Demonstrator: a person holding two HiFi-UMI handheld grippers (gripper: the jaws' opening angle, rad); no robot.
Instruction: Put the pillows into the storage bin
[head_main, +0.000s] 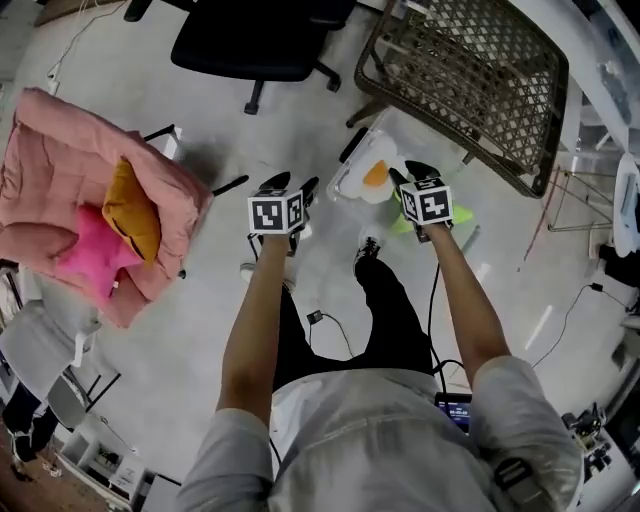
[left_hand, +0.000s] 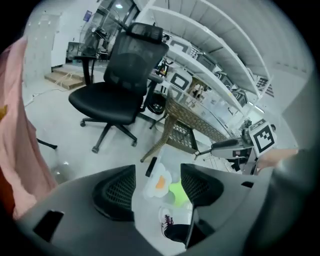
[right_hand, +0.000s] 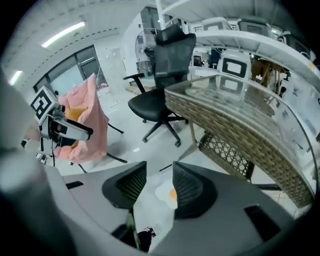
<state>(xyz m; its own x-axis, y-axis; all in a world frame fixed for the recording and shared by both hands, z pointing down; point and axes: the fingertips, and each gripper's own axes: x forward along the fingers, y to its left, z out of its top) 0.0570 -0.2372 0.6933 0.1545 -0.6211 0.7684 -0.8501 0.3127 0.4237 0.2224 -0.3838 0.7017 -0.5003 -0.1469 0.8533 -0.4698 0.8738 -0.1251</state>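
Pillows left to move lie on the pink-covered chair (head_main: 60, 140) at your left: a pink star pillow (head_main: 85, 250) and, touching it, an orange pillow (head_main: 135, 210). The storage bin (head_main: 345, 178) stands on the floor ahead of you, near the wicker table (head_main: 470, 70). It already holds an egg pillow (head_main: 375, 175) and a green pillow (head_main: 403, 226).

Left gripper (head_main: 292, 184): jaws wide apart, nothing between them. Right gripper (head_main: 410, 172): jaws partly apart, nothing gripped. Both hang above the bin, well apart from the chair.

Handling, as a judgement: expect both pillows to be light, soft and compressible, with fabric that gives the jaws good friction. They will not break, but they will sag and fold if you pinch them at a thin edge.

- Take the star pillow at the base of one arm and bite deep into the stuffing, not the tip.
- Take the orange pillow at a corner or along its upper edge.
- Keep the jaws clear of the pink cover beneath, so you do not lift it with the pillow.
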